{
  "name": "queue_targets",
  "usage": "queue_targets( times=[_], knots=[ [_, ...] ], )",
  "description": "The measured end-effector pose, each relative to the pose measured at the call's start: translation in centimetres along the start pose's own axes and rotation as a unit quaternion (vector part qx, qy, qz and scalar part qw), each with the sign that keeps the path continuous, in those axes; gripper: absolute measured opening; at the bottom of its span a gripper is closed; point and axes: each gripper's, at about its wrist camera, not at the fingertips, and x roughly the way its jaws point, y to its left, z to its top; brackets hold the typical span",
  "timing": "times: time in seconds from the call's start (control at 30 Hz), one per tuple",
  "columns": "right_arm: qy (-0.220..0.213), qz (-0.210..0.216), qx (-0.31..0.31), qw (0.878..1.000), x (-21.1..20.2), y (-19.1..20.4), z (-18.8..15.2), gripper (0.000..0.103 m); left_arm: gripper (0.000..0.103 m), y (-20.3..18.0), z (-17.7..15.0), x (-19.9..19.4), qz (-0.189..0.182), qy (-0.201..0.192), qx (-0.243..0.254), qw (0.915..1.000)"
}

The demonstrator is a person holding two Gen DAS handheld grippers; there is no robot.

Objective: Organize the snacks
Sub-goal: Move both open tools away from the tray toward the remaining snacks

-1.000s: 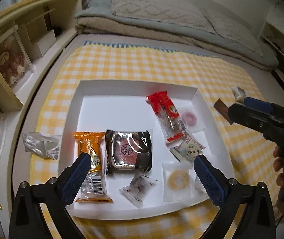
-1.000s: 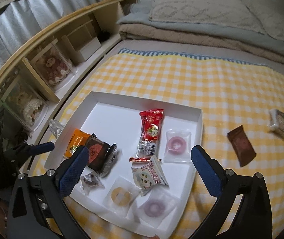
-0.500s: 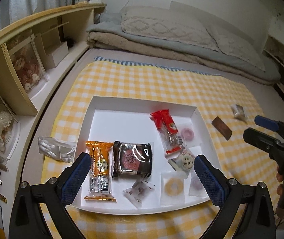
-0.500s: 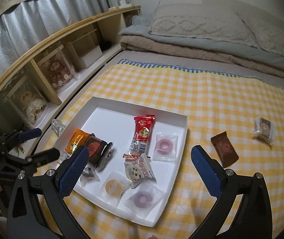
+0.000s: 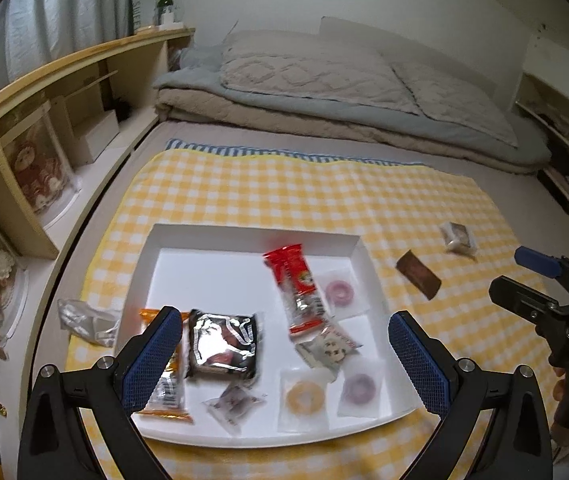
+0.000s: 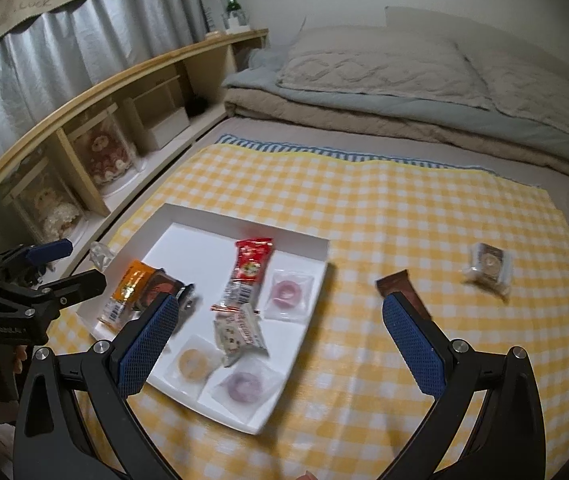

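A white tray point(image 5: 244, 240) on a yellow checked cloth holds several snacks: a red packet point(image 5: 294, 280), a black packet point(image 5: 222, 342), an orange packet point(image 5: 164, 392) and ring sweets in clear wrappers point(image 5: 338, 290). The tray also shows in the right wrist view point(image 6: 316, 248). A brown bar point(image 5: 418, 274) and a small clear-wrapped snack point(image 5: 458, 236) lie on the cloth to the tray's right. My left gripper point(image 5: 284, 356) is open and empty, above the tray's near side. My right gripper point(image 6: 280, 340) is open and empty, above the tray's right edge.
A crumpled clear wrapper point(image 5: 84, 322) lies left of the tray. A wooden shelf unit point(image 5: 44, 120) with dolls runs along the left. Folded bedding point(image 5: 324, 96) lies at the back. Another shelf point(image 5: 564, 160) stands at the far right.
Both grippers have pulled up and back from the tray, so the tray looks smaller and more of the room shows. Both stay open and empty.
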Motion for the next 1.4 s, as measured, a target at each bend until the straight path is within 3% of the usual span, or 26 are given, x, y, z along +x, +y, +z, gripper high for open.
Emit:
queue_targets(
  times=[0.43,0.8,0.97,1.4],
  knots=[
    [-0.021,-0.049,0.020,0.998,-2.7,-6.8,-0.6,0.103,0.103,-5.4,2.6,3.2,-0.032,-0.004,0.024,0.9992],
    [-0.036,-0.093,0.054,0.994,-4.4,-13.6,-1.2,0.103,0.103,-11.4,4.9,8.2,-0.051,-0.001,0.057,0.9971],
    [-0.040,-0.115,0.070,0.990,-4.7,-16.6,-1.4,0.103,0.103,-14.1,5.5,11.4,-0.063,0.014,0.054,0.9964],
    [-0.049,-0.158,0.120,0.979,-3.0,-24.2,-1.6,0.103,0.103,-20.2,7.1,21.3,-0.093,0.098,0.013,0.9907]
  ],
)
